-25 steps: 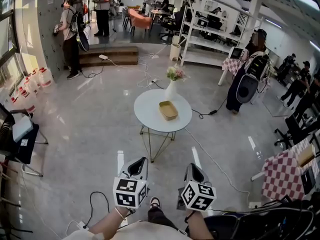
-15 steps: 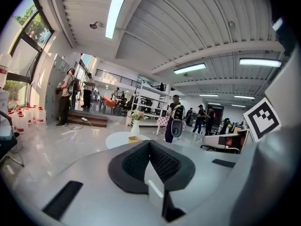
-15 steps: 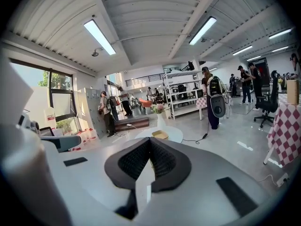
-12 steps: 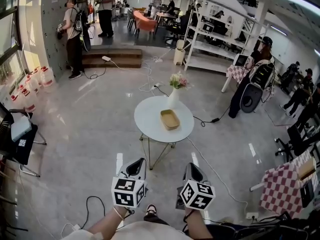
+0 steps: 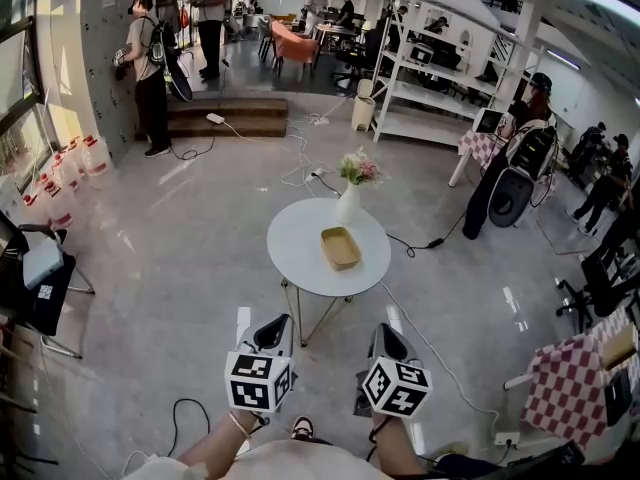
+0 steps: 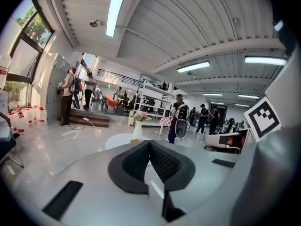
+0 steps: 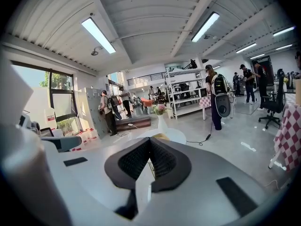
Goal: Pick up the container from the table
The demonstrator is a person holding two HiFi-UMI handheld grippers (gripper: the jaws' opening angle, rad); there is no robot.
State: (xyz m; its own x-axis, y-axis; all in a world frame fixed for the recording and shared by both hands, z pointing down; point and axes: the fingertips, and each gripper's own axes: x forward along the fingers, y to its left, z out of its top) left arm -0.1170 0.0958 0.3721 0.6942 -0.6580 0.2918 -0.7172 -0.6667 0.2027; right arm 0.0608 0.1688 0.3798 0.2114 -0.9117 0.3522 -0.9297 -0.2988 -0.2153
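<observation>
A shallow tan container point(image 5: 341, 247) lies on a round white table point(image 5: 300, 243) ahead of me in the head view, with a white vase of flowers point(image 5: 350, 196) behind it. My left gripper point(image 5: 276, 328) and right gripper point(image 5: 384, 336) are held side by side well short of the table, above the floor. Both are shut with nothing between their pads. In the left gripper view the left gripper point(image 6: 149, 143) points toward the table point(image 6: 118, 140) and vase point(image 6: 137, 128). In the right gripper view the right gripper point(image 7: 150, 141) hides most of the table point(image 7: 173, 134).
Cables point(image 5: 420, 333) trail across the grey floor near the table's wire legs. A dark chair point(image 5: 35, 288) stands at the left, a checkered table point(image 5: 570, 383) at the right, white shelving point(image 5: 430, 78) at the back. Several people stand around the room's edges.
Both grippers have moved forward with me toward the round table, which now sits slightly nearer and lower in the head view. Their jaws stayed shut.
</observation>
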